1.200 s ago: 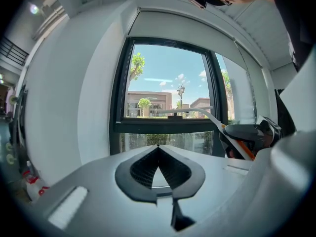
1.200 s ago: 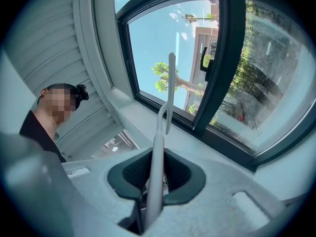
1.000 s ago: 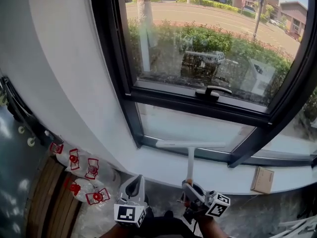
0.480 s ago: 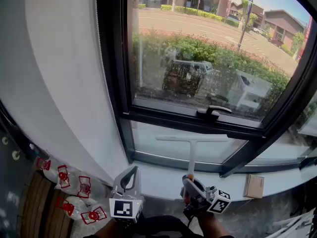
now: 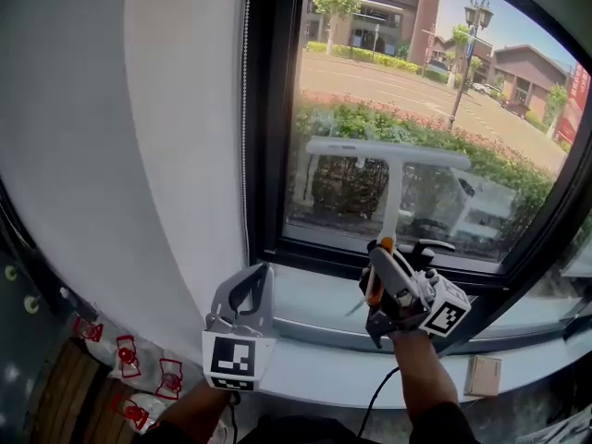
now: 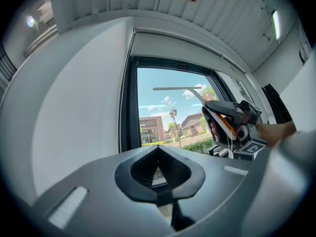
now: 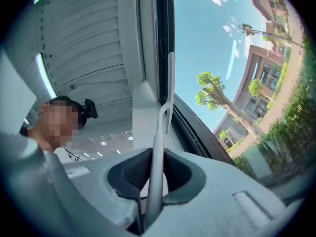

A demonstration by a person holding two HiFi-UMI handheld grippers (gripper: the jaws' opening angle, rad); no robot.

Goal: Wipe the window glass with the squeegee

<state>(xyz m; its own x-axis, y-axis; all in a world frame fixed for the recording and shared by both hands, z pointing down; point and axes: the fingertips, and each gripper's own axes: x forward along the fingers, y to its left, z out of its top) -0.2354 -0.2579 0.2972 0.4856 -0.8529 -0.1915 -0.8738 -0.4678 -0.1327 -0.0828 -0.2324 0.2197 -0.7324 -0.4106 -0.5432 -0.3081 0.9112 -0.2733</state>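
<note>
One tip: my right gripper [image 5: 380,248] fingers hold the squeegee [image 5: 392,160], left gripper [image 5: 258,274] closed and empty, so I'd pull it flat down the window glass [image 5: 370,81] toward 6 o'clock.

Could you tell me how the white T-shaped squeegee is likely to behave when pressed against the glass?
The white T-shaped squeegee is probably stiff: its thin handle rises from the right gripper without sagging. It looks light, being slender. Gripped low on the handle, the wide blade may twist if pressed unevenly.
</note>
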